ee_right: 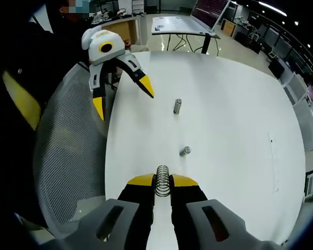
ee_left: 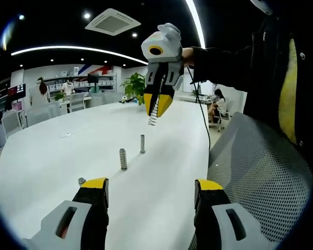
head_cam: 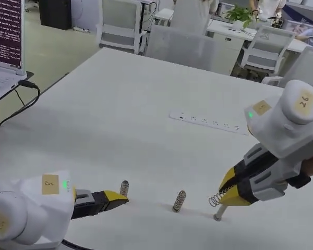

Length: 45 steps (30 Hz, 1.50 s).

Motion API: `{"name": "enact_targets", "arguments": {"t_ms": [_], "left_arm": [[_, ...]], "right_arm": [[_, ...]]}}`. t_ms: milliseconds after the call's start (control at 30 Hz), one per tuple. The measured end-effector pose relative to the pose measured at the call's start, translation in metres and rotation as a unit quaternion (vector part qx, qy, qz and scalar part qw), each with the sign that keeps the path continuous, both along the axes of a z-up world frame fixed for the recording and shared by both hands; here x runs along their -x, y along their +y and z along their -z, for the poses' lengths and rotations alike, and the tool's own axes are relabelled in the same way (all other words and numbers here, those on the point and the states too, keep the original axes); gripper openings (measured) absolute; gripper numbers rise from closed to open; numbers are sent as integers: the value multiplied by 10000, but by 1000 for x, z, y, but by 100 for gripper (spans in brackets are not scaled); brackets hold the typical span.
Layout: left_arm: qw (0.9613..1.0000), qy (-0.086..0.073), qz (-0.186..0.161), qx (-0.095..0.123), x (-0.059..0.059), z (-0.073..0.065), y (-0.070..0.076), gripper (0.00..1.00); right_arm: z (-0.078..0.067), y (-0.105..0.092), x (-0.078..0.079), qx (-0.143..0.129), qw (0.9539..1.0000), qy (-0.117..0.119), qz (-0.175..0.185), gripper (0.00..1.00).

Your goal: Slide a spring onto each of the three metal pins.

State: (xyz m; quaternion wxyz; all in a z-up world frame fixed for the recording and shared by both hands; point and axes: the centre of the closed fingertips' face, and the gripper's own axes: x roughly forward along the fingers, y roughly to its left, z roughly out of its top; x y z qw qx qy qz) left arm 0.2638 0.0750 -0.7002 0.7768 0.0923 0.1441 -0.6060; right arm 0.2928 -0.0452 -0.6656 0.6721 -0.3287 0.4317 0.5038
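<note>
Head view: your left gripper (head_cam: 120,198) lies low over the near-left part of the white table (head_cam: 146,99). Its body is level and its yellow tips point right, just beside the left pin (head_cam: 124,187), which looks ringed with coils. Your right gripper (head_cam: 225,197) comes in from the right, angled down and to the left, with a spring (head_cam: 215,199) in its tips. The spring sits just above the bare pin (head_cam: 219,212). The middle pin (head_cam: 179,201) stands between the other 2 and carries coils. A power strip (head_cam: 208,122) lies farther back.

Left gripper view: your left gripper's 2 jaws are spread wide with nothing between them. The left pin's top (ee_left: 82,181) sits just beside 1 jaw. Ahead, the right gripper (ee_left: 156,108) points straight down, and the spring (ee_left: 152,119) hangs from its tips above the bare pin (ee_left: 142,144).

Right gripper view: your right gripper's jaws are clamped on the spring (ee_right: 162,186), which stands upright between the tips, with the bare pin (ee_right: 184,151) just beyond it. The left gripper (ee_right: 126,105) faces you, its jaws apart, beside a mesh chair (ee_right: 68,151).
</note>
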Motion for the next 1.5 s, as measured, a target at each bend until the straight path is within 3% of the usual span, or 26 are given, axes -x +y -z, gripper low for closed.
{"name": "enact_targets", "arguments": {"t_ms": [300, 333, 467, 567, 767, 1067, 1500], "left_arm": [[10000, 10, -19, -28, 1, 0, 1, 63], [10000, 11, -18, -29, 1, 0, 1, 63], [10000, 7, -33, -44, 1, 1, 2, 63], [10000, -6, -42, -42, 1, 1, 3, 63], [10000, -21, -63, -46, 1, 0, 3, 63], [10000, -29, -87, -37, 0, 1, 4, 63], [10000, -32, -75, -34, 1, 1, 4, 61]], "right_arm": [[2, -22, -13, 400, 9992, 36, 79, 8], [5, -29, -16, 568, 9983, 30, 92, 8], [10, -36, -21, 707, 9973, 121, 137, 8], [15, -46, -25, 1006, 9948, 105, 132, 8], [28, -53, -32, 1242, 9919, 235, 145, 8], [44, -57, -38, 1472, 9883, 377, 152, 8], [54, -58, -37, 1491, 9875, 484, 146, 8]]}}
